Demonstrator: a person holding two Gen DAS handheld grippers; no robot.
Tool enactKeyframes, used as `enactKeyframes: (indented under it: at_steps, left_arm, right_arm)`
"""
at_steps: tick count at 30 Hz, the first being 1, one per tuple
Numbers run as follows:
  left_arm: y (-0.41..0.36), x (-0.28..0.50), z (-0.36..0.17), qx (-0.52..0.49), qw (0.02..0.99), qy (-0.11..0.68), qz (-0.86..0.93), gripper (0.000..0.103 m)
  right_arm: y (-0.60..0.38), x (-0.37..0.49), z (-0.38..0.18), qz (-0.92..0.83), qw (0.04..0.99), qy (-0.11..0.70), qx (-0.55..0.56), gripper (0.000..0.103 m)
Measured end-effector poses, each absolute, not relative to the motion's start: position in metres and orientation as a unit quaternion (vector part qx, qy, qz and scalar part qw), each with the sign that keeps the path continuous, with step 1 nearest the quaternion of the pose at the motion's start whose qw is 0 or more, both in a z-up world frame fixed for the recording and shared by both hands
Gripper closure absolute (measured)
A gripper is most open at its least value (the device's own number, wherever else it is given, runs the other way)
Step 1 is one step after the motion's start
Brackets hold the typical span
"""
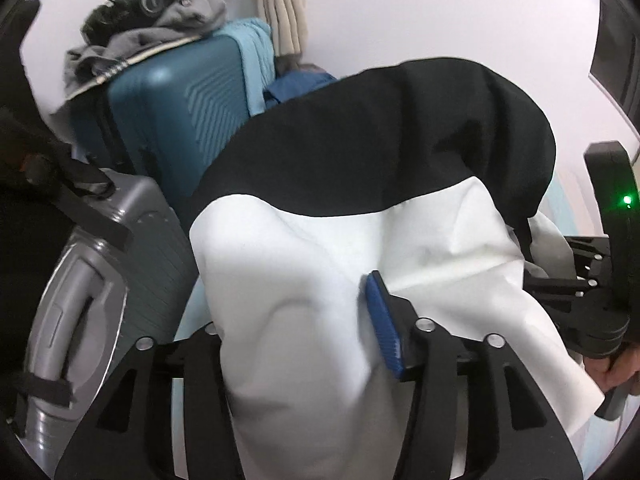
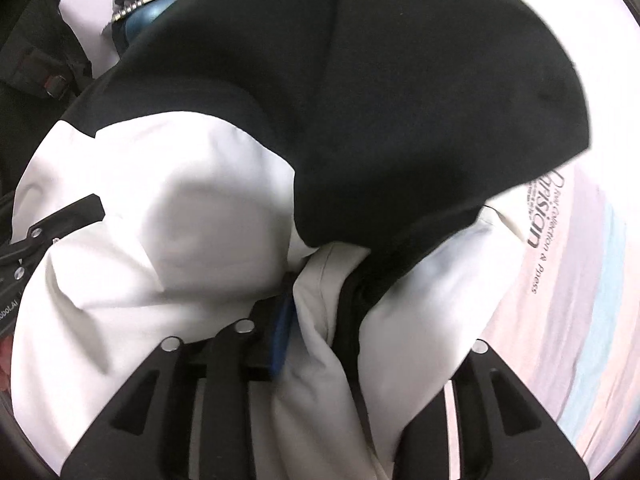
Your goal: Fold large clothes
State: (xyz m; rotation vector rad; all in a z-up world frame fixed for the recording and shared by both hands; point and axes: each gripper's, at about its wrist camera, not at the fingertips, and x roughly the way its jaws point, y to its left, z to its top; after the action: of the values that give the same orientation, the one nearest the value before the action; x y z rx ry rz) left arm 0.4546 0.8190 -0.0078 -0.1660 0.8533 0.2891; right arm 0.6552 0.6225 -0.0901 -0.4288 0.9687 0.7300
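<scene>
Garment (image 1: pixel 320 240), black above and white below, bunched over both claws above a striped bedsheet (image 2: pixel 592 320); folding judged midway, with laying flat and squaring left. Left gripper (image 1: pixel 304 320) part open, cloth draped between the jaws, one blue pad (image 1: pixel 384 324) bare; right gripper (image 2: pixel 360 320) part open around a fold, grip uncertain. Sheet print partly legible: "Collection &".
</scene>
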Motion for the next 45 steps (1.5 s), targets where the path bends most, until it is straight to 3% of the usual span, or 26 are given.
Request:
enactKeyframes:
  at_steps: [2, 5, 7, 10, 18, 23, 37, 45]
  left_arm:
    - [0.817, 0.450, -0.007, -0.083, 0.895, 0.412, 0.150, 0.045]
    - [0.814, 0.438, 0.005, -0.070, 0.898, 0.395, 0.181, 0.014]
    - [0.808, 0.429, 0.017, -0.053, 0.907, 0.376, 0.184, 0.009]
    - [0.803, 0.428, 0.028, -0.038, 0.908, 0.377, 0.180, 0.006]
    - [0.794, 0.393, 0.041, -0.067, 0.899, 0.380, 0.208, 0.006]
    - [0.770, 0.343, 0.059, -0.081, 0.896, 0.367, 0.236, 0.006]
    - [0.627, 0.164, 0.086, -0.152, 0.870, 0.384, 0.271, 0.006]
    - [0.554, 0.096, 0.085, -0.128, 0.870, 0.386, 0.277, 0.006]
  right_arm:
    - [0.614, 0.651, -0.086, 0.339, 0.807, 0.443, -0.195, 0.056]
    - [0.600, 0.645, -0.082, 0.328, 0.819, 0.434, -0.185, 0.037]
    - [0.592, 0.640, -0.077, 0.329, 0.824, 0.430, -0.168, 0.024]
    - [0.591, 0.627, -0.063, 0.335, 0.829, 0.413, -0.174, 0.016]
    - [0.564, 0.605, -0.038, 0.332, 0.846, 0.385, -0.165, 0.008]
    - [0.522, 0.572, -0.012, 0.328, 0.857, 0.373, -0.137, 0.008]
    - [0.361, 0.416, 0.043, 0.331, 0.879, 0.319, -0.128, 0.008]
    - [0.313, 0.343, 0.043, 0.349, 0.876, 0.299, -0.145, 0.008]
